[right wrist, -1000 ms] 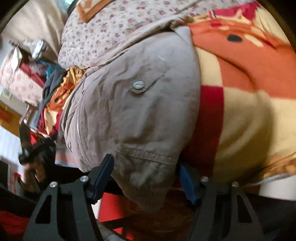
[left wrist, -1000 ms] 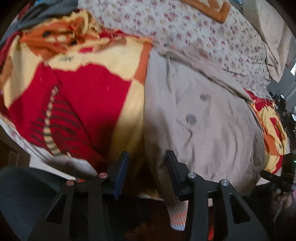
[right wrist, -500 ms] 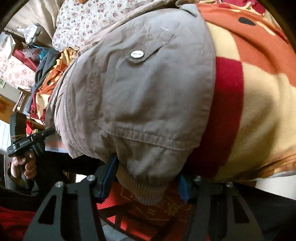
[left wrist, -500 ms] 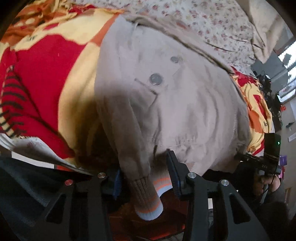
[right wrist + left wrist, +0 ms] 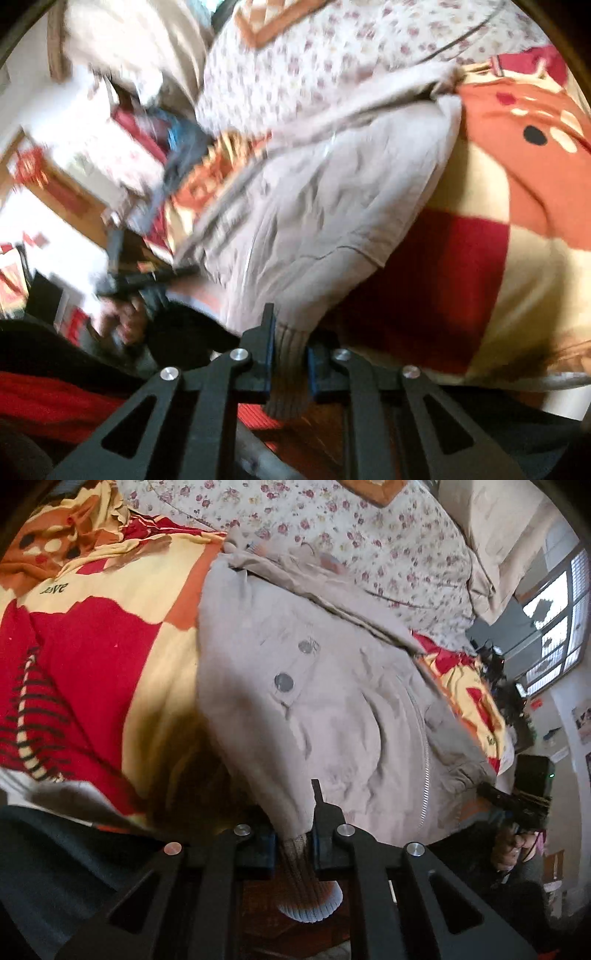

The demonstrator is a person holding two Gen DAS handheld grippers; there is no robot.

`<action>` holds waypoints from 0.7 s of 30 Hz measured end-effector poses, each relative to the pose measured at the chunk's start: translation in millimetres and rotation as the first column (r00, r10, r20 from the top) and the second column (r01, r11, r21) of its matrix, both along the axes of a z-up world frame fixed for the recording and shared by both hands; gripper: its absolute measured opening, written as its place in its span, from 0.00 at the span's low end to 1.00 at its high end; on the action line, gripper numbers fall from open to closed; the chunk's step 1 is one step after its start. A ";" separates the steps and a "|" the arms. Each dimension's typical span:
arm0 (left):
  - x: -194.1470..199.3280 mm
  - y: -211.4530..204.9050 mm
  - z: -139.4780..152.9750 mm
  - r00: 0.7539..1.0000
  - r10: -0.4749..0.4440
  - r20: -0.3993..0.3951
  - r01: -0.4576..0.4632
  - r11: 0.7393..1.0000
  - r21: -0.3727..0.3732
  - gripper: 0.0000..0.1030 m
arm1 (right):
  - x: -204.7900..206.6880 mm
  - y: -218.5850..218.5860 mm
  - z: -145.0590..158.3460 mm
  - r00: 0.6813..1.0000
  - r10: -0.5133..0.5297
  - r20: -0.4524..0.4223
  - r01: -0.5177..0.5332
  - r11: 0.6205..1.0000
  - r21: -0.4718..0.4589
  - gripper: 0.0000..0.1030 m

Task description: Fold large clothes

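Observation:
A beige zip jacket (image 5: 332, 709) lies spread on a red, yellow and orange blanket (image 5: 92, 657), its hem hanging over the bed's near edge. My left gripper (image 5: 293, 843) has its jaws closing, pads pressing on the ribbed hem (image 5: 306, 893) at one bottom corner. In the right wrist view, which is blurred, my right gripper (image 5: 290, 354) is closing too, pinching the jacket's (image 5: 332, 221) other ribbed hem corner (image 5: 288, 387). Each view shows the other hand-held gripper off to the side, at the far end of the hem.
A floral quilt (image 5: 332, 528) covers the bed behind the jacket, with a beige pillow (image 5: 498, 535) at the back right. Crumpled clothes (image 5: 184, 147) pile beside the quilt. A window (image 5: 554, 627) is at the right. Dark wooden floor shows below the bed's edge.
Both grippers went from open around the hem to closed on it. Both have risen, lifting the hem corners off the bed's edge.

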State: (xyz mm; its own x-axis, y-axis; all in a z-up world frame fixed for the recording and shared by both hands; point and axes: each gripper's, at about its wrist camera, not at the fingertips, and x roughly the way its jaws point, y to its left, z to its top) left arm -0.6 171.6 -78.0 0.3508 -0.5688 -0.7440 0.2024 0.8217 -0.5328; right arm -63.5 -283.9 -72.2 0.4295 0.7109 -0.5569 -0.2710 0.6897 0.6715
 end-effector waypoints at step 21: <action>5.2 -25.0 -26.2 0.997 -0.045 -0.070 0.052 0.993 0.104 0.00 | 4.2 28.4 -15.2 0.997 0.057 -0.060 -0.064 0.991 -0.115 0.14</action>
